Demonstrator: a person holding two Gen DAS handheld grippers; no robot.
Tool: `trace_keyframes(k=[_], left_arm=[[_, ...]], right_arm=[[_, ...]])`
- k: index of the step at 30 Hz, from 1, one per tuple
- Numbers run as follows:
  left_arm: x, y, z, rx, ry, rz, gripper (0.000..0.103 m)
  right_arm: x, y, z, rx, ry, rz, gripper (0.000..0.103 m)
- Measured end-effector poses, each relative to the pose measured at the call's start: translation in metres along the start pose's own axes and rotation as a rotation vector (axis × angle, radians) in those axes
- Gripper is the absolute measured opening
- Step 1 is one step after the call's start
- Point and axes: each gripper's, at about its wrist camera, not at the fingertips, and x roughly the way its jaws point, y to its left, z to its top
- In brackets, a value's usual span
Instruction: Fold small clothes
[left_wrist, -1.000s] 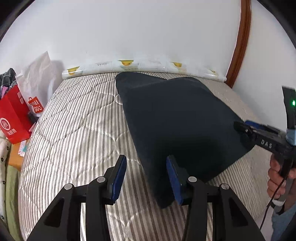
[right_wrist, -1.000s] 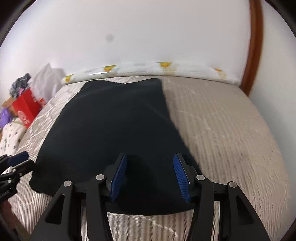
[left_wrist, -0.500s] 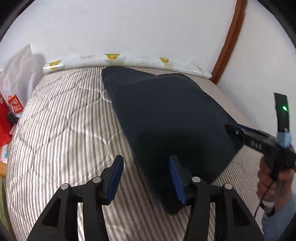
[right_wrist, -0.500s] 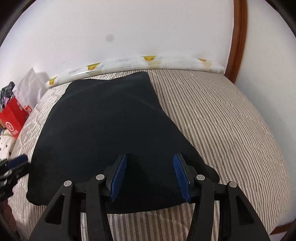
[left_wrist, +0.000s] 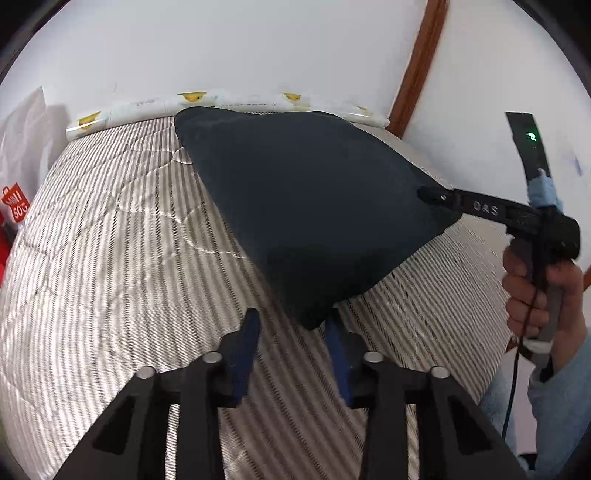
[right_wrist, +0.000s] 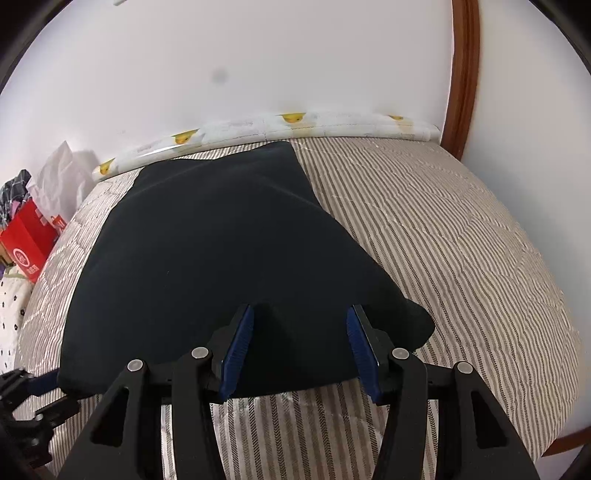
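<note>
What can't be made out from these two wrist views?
- Garment type: dark cloth shows no seams or label in either view.
- Left gripper: cloth corner sits between the closing fingers; contact unclear, blurred.
- Right gripper: whether its tips touch the cloth, hidden by the fingers.
- Red bag: cut off by the right wrist view's edge.

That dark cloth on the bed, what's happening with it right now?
A person holding a two-finger gripper in each hand is working on a dark navy fabric garment spread flat on the striped quilted bed cover. The left gripper sits at the garment's near corner, its jaws just closing, the pads not visibly pressing it yet. The right gripper stands open over the near hem, cloth between its fingers. No fold has been made.
</note>
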Motion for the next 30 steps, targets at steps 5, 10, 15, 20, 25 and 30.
trace_keyframes(k=[5, 10, 15, 20, 25, 30], left_arm=[[-0.001, 0.004, 0.008, -0.062, -0.037, 0.017, 0.009], [-0.01, 0.021, 0.01, -0.083, -0.051, 0.088, 0.009], [-0.015, 0.033, 0.01, -0.166, -0.021, 0.064, 0.009], [-0.031, 0.017, 0.006, -0.148, -0.026, 0.12, 0.009], [-0.051, -0.004, 0.008, -0.143, -0.043, 0.137, 0.01], [-0.083, -0.032, 0.01, -0.138, -0.086, 0.156, 0.031]], right_arm=[[-0.003, 0.002, -0.004, -0.023, -0.001, 0.025, 0.052], [-0.007, 0.007, -0.009, -0.053, -0.011, 0.06, 0.052], [-0.009, 0.005, -0.016, -0.062, -0.019, 0.068, 0.052], [-0.016, -0.01, -0.024, -0.056, 0.012, 0.038, 0.052], [-0.054, -0.015, -0.029, -0.088, 0.005, -0.048, 0.052], [-0.116, -0.016, -0.036, -0.081, -0.065, -0.022, 0.062]])
